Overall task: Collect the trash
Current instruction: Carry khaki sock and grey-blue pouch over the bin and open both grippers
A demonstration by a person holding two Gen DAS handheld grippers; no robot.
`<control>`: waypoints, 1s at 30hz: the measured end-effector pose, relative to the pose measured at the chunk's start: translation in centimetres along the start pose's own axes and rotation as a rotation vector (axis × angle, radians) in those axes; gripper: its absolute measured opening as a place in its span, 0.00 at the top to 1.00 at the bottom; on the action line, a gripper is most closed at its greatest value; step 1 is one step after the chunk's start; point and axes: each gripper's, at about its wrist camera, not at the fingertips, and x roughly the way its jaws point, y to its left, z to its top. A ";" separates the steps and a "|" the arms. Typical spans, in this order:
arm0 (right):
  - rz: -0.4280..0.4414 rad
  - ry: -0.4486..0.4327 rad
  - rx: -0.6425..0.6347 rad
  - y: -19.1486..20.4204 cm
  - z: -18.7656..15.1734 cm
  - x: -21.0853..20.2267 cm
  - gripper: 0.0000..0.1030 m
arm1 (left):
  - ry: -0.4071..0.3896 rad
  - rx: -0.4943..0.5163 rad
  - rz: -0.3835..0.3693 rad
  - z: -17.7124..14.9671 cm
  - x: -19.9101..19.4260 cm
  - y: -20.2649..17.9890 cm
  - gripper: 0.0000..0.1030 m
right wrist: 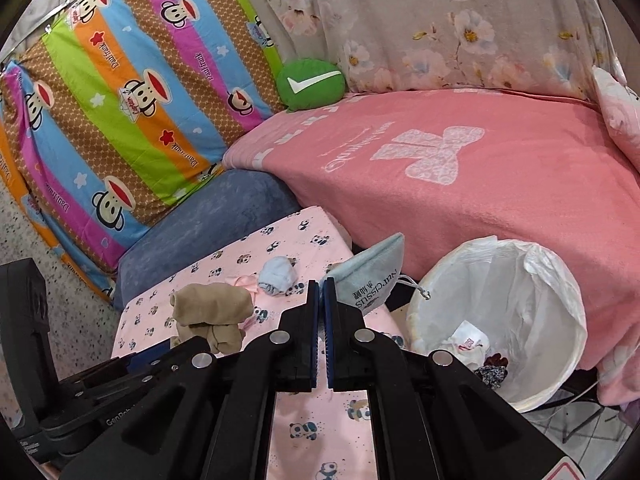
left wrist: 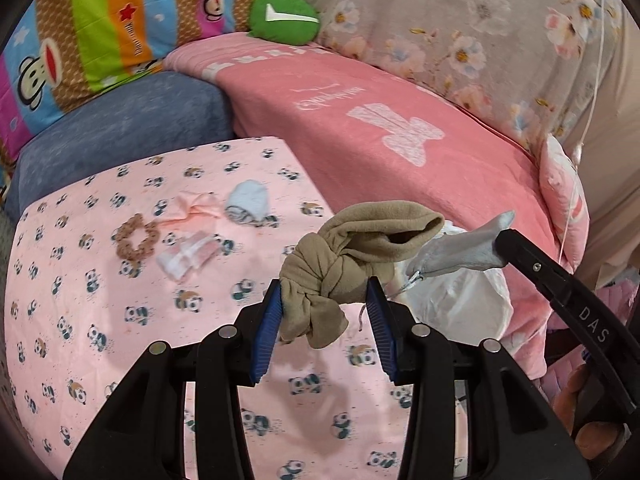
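Two grippers [left wrist: 324,308] [right wrist: 321,332], one bin [right wrist: 560,376], one scrunchie [left wrist: 134,240]

The bin [right wrist: 552,308] stands open-mouthed just off the desk's [right wrist: 304,432] right edge, against the pink bed [right wrist: 500,200]; nothing covers its mouth, only scraps [right wrist: 472,344] lie at the bottom. Toward the desk's far edge lie a scrunchie [left wrist: 134,240], wrappers [left wrist: 188,258], a pink scrap [left wrist: 196,206] and a blue bundle [left wrist: 248,200]. The near half is bare. A blue cushion [right wrist: 216,220] closes the far edge.
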 end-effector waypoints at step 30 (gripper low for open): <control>-0.119 -0.052 0.207 -15.8 0.0 -3.7 0.96 | 0.071 0.246 -0.059 -0.3 5.0 -14.5 0.60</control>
